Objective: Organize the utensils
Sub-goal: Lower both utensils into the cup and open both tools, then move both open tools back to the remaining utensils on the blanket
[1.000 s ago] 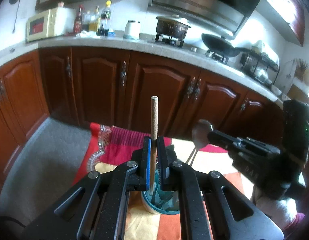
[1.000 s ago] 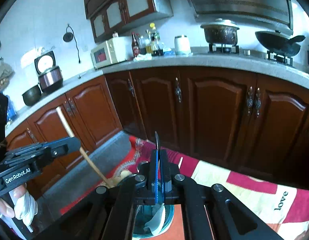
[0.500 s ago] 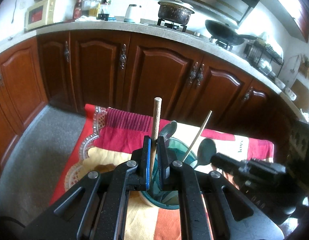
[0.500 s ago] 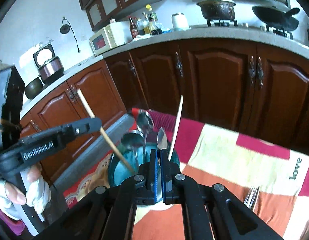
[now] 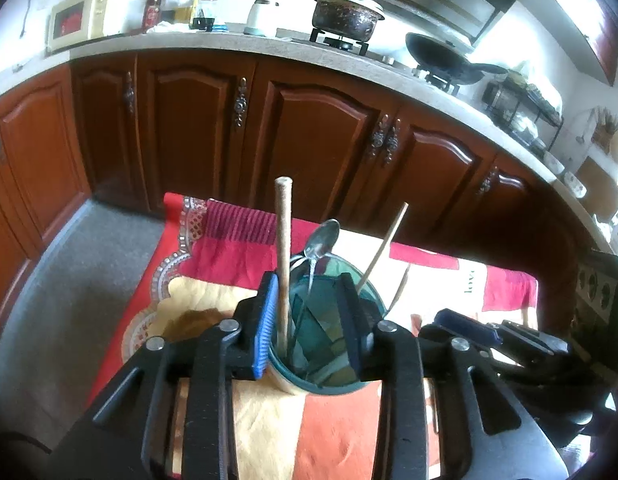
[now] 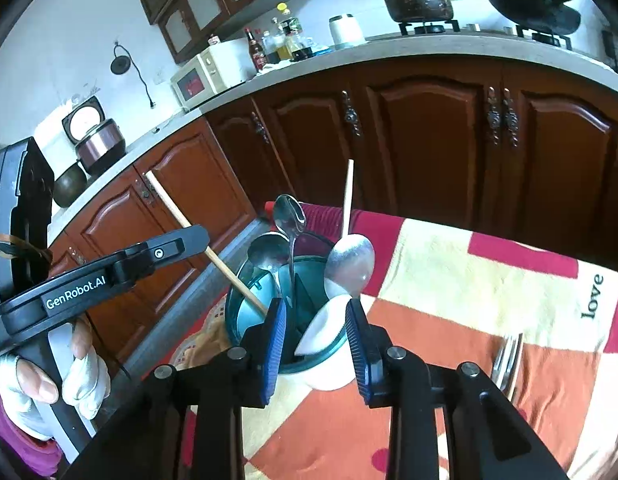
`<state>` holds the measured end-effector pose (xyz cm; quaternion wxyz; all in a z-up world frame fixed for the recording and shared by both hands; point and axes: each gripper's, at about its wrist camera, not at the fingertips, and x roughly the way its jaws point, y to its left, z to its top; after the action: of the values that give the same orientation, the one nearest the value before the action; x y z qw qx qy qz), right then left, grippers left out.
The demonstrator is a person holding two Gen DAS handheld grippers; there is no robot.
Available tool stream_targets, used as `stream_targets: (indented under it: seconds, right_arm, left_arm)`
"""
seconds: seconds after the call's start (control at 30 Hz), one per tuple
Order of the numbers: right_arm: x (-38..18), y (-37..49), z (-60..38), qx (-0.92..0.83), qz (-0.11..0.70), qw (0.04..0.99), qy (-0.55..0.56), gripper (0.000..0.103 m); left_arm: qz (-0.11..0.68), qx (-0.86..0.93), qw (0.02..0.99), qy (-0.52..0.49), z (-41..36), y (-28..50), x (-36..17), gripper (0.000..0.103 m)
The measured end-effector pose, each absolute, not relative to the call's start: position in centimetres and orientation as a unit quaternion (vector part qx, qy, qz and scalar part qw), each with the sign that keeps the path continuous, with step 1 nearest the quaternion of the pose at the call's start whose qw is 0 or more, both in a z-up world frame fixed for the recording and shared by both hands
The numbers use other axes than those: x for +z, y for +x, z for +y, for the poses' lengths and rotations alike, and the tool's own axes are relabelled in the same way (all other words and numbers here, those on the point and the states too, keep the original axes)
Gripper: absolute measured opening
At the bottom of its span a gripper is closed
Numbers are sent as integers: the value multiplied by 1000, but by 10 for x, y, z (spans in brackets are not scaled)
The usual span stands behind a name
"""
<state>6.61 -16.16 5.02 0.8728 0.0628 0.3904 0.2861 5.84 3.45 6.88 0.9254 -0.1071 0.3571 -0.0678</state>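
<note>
We see a teal utensil holder (image 5: 309, 344) standing on a red, orange and cream patterned cloth (image 5: 329, 432) that covers a table, with dark wooden kitchen cabinets (image 5: 317, 136) behind it. Several utensils stand inside the holder: a wooden stick (image 5: 283, 264) nearly upright, a thin chopstick (image 5: 383, 246) leaning to the right, and a metal spoon (image 5: 321, 240) with its bowl up. In the right wrist view, more spoons show in the holder, among them a large spoon (image 6: 351, 262) tilted toward the right, beside a white piece (image 6: 323, 326) at the rim.

Our left gripper (image 5: 309, 312) has its jaws spread apart on either side of the holder; the wooden stick stands just beside the blue left pad, and we cannot tell whether it touches. Our right gripper (image 6: 315, 338) is likewise released, its blue pads apart around the near rim of the holder, grasping nothing.

More metal cutlery (image 6: 505, 364) lies on the cloth to the right. On the counter (image 5: 229, 46) sit a microwave (image 5: 91, 16), bottles (image 5: 177, 4), a pot (image 5: 347, 14) and a wok (image 5: 441, 56).
</note>
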Motion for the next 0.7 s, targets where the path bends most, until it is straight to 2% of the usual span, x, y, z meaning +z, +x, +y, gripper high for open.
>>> stream_targets:
  seconds: [0.03,0.3,0.43,0.7]
  right_arm:
    - [50,65,-164,285,391,873,66,29]
    - [54,46,-179,261,384,883,73,32]
    - [60,34,-189,245,372,892,69,39]
    - [60,7,-217,203,364,907,62,40]
  left_arm:
    - [358,-68,925,-106,33,56,69,36]
    - [361,-75,925,-87,15,34,74,37]
    - [353,-77,929,-76,3,22,79,39]
    - [347,-102,931,-45,-30,-1,81,40]
